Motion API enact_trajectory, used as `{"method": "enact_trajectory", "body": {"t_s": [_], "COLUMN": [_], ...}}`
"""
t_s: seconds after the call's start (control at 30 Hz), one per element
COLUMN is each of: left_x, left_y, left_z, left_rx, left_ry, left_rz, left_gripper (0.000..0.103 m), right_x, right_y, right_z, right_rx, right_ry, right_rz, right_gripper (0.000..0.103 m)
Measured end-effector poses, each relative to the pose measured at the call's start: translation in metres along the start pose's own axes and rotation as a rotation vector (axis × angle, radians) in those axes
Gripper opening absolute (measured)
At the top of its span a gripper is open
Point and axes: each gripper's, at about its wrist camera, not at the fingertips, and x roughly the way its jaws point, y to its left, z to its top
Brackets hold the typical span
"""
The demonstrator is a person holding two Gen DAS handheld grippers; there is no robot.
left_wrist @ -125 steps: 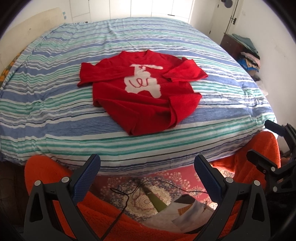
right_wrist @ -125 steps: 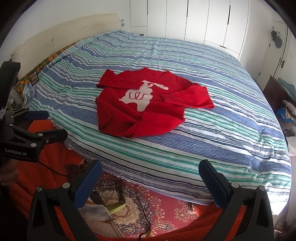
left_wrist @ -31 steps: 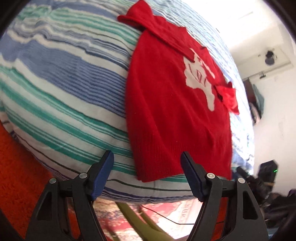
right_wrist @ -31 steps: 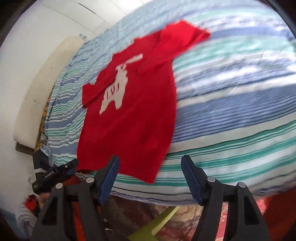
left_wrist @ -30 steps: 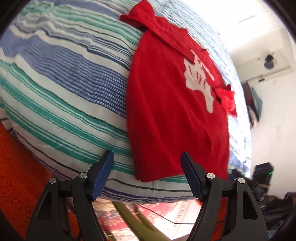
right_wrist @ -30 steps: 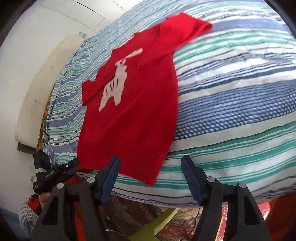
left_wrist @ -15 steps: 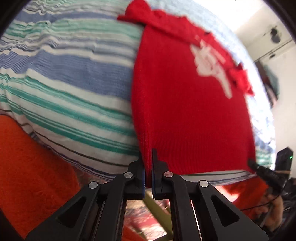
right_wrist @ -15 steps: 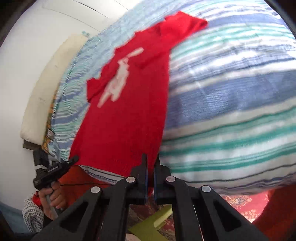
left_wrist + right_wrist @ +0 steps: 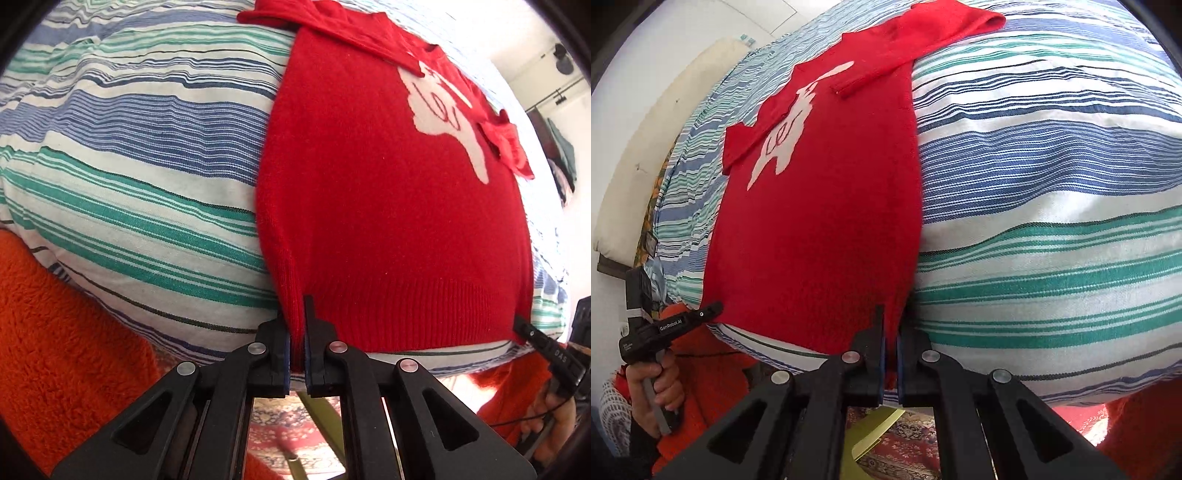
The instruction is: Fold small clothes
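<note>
Your L gripper (image 9: 297,350) is clamped on the hem corner of the red sweater (image 9: 388,206); jaws pinched tight w/ red knit between the blue pads, fabric rising straight up out of them. Your R gripper (image 9: 891,354) does the same at the opposite hem corner, jaws closed on a thin fold of the red knit. Both sets of jaws have just been closing, and cloth sits between them in each. In the L view the R gripper tip shows far right of the jaws at the other hem corner (image 9: 532,334); in the R view the L gripper shows lower left of the jaws (image 9: 676,325), w/ a hand (image 9: 653,391) wrapped on its handle. Just below/behind the jaws: a patterned rug (image 9: 273,428) and orange fuzzy fabric (image 9: 66,362) to the left of the L jaws. Ahead of the jaws the sweater lies flat on the striped bedspread (image 9: 140,166), ribbed hem at the bed edge nearest the jaws, body running away from them. Farther out: white graphic (image 9: 443,110) on the chest, one sleeve folded across it. Farthest from the jaws: sweater's top edge and other sleeve; beyond, in the R view, a cream headboard (image 9: 665,140) upper left and white wall.
</note>
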Motion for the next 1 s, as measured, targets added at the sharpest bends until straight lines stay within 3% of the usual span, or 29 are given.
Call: {"method": "enact_trajectory", "body": {"t_s": [0.63, 0.83, 0.93, 1.0], "left_x": [0.001, -0.001, -0.003, -0.005], "left_y": [-0.001, -0.007, -0.012, -0.015], "left_z": [0.000, -0.003, -0.004, -0.006], "left_rx": [0.003, 0.042, 0.068, 0.086], "left_ry": [0.004, -0.004, -0.011, -0.014], "left_rz": [0.004, 0.021, 0.037, 0.052], "left_gripper": [0.008, 0.013, 0.025, 0.053], "right_x": [-0.004, -0.008, -0.010, -0.012], "right_y": [-0.001, 0.001, 0.003, 0.004], "right_z": [-0.004, -0.005, -0.006, -0.007], "right_rx": [-0.003, -0.004, -0.009, -0.008], "right_ry": [-0.022, -0.026, -0.024, -0.021], "right_rz": [0.013, 0.025, 0.019, 0.018], "right_gripper": [0.002, 0.008, 0.011, 0.016]}}
